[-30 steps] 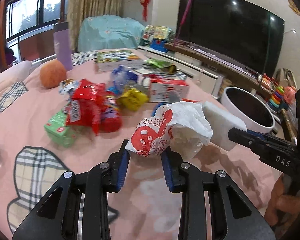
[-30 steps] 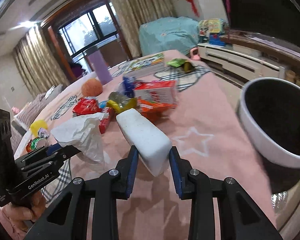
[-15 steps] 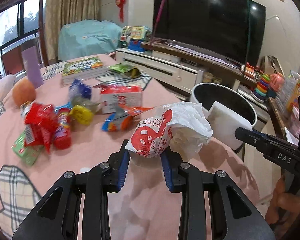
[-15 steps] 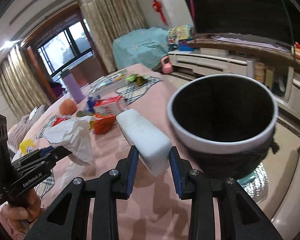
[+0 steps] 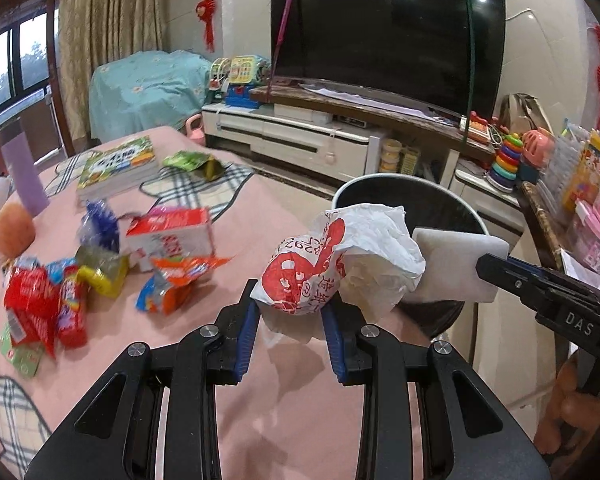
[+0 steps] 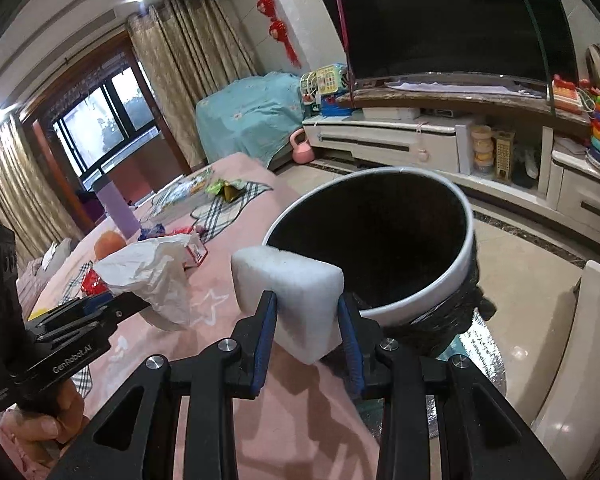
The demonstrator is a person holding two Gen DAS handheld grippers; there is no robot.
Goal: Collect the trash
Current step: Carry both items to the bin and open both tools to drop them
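My left gripper (image 5: 291, 311) is shut on a crumpled white paper bag with red print (image 5: 340, 264), held above the pink table's right edge. My right gripper (image 6: 307, 320) is shut on a white foam block (image 6: 290, 292), held at the near rim of the trash bin (image 6: 440, 288), a white-rimmed bin with a black liner. In the left wrist view the foam block (image 5: 456, 268) and the right gripper (image 5: 540, 292) sit just right of the bag, in front of the bin (image 5: 364, 188). In the right wrist view the bag (image 6: 152, 276) and the left gripper (image 6: 112, 308) are at left.
Snack wrappers (image 5: 44, 304), a red-white box (image 5: 172, 236), an orange (image 5: 12, 228), a purple bottle (image 5: 22, 176) and a book (image 5: 118, 164) lie on the pink tablecloth (image 5: 260, 216). A TV stand (image 5: 300, 140) with toys stands behind the bin.
Both grippers have swung right with their loads, from over the table's middle toward the bin. The bin now fills the centre of the right wrist view, with the foam block at its rim.
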